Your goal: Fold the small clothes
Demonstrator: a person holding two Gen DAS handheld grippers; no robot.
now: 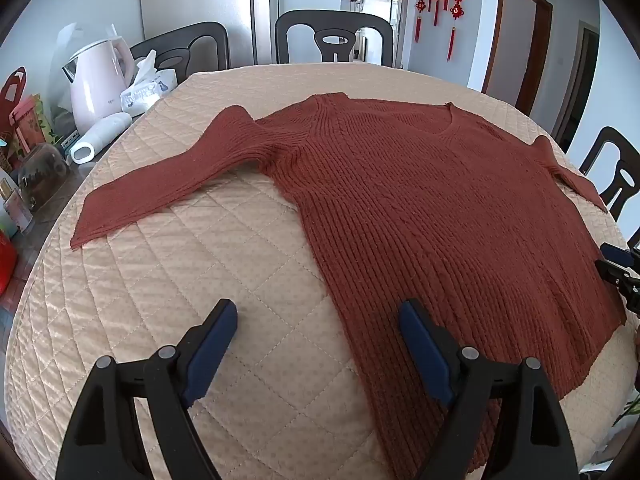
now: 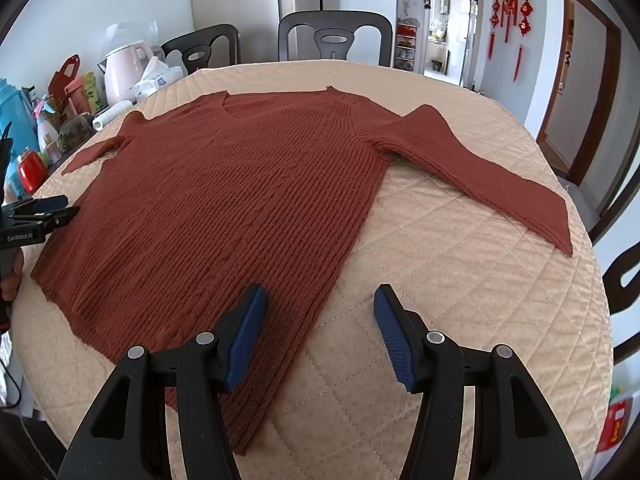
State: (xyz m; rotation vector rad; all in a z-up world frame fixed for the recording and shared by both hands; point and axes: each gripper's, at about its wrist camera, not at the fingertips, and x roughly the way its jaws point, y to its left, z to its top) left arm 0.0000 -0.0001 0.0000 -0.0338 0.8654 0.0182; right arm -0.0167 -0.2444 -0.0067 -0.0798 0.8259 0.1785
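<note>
Sweater (image 1: pixel 420 208) flat, both jaws wide

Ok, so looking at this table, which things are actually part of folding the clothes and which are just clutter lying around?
Part of the job:
- rust knit sweater, spread flat
- quilted table cover under it
- left gripper and right gripper, both open and empty

Just lying about:
- pink kettle
- tissue pack
- white roller
- red jar
- chairs

The sweater's (image 1: pixel 420 208) near hem seems hidden behind the left tool (image 1: pixel 316 324).
</note>
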